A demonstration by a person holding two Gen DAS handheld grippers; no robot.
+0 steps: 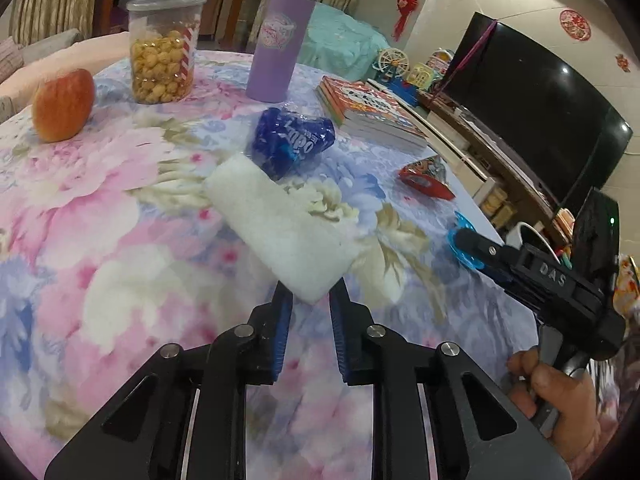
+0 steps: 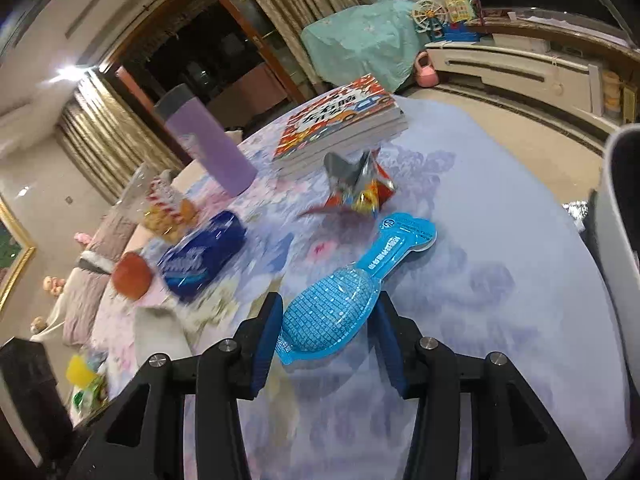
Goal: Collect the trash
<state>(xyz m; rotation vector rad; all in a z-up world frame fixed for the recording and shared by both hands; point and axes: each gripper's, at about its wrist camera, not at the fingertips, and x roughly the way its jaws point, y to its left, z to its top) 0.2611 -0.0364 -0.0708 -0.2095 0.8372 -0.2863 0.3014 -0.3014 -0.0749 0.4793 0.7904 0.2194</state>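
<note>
My left gripper (image 1: 310,294) is shut on the near end of a white foam strip (image 1: 276,228) that lies across the floral tablecloth (image 1: 100,220). A crumpled blue wrapper (image 1: 290,142) lies just beyond the strip. A red snack wrapper (image 1: 426,178) lies to the right. My right gripper (image 2: 328,312) has its jaws around the wide end of a light-blue plastic blister pack (image 2: 348,300). The red wrapper (image 2: 358,188) lies beyond it. The right gripper also shows in the left wrist view (image 1: 468,246), at the table's right edge.
On the table stand a purple tumbler (image 1: 276,40), a popcorn jar (image 1: 164,48), an apple (image 1: 62,106) and a stack of books (image 1: 372,114). A TV (image 1: 532,108) stands to the right. A white bin rim (image 2: 622,208) is at the right.
</note>
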